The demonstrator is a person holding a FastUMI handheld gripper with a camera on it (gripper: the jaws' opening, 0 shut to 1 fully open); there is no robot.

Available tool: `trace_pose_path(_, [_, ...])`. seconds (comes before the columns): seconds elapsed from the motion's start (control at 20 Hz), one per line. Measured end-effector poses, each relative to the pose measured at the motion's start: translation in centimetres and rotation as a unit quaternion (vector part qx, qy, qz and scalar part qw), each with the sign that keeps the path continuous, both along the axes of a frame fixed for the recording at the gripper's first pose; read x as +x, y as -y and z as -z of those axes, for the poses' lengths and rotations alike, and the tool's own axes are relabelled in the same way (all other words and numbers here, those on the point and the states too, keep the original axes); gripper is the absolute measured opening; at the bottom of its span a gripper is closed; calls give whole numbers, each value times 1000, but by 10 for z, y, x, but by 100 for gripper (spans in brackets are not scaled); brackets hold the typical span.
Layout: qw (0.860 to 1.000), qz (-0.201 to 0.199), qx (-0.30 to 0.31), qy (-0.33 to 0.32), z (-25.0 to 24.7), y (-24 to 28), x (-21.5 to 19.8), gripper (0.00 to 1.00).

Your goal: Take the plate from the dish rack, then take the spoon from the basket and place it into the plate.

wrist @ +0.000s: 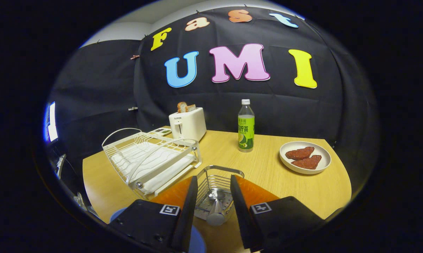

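Fingers [214,205] apart, holding nothing, straddling the wire basket [216,186] just ahead, likely lined up for the spoon [215,212]. Spoon standing in the basket between the fingers, metal handle end up and toward the camera, long axis near upright with a slight lean back toward the gripper; bowl hidden below. Blue plate [197,242] low beside the left finger, seemingly already out of the white dish rack [150,158], which sits empty left of the basket. Further along the worktop [264,168]: toaster, green bottle, dish of brown pieces, all well apart.
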State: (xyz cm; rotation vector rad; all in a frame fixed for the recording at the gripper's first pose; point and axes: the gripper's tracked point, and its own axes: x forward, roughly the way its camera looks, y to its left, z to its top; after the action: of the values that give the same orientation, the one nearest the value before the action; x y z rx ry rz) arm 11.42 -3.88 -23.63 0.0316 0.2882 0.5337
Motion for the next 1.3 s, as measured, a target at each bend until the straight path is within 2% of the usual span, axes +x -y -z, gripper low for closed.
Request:
trace_pose_path(0.15, [1000,4,-12,-6,6,-3,-1,42])
trace_pose_path(0.25, [1000,14,-17,-11,6,0,3,25])
trace_pose_path(0.65, [999,5,-20,-41,-4,1,-2,20])
trace_pose_path(0.9, [1000,-5,-21,-12,-46,7,-11,20])
trace_pose_path(1.1, [1000,-28,-10,7,-86,7,-27,20])
trace_pose_path(1.3, [998,-67,11,4,-112,-2,-57,20])
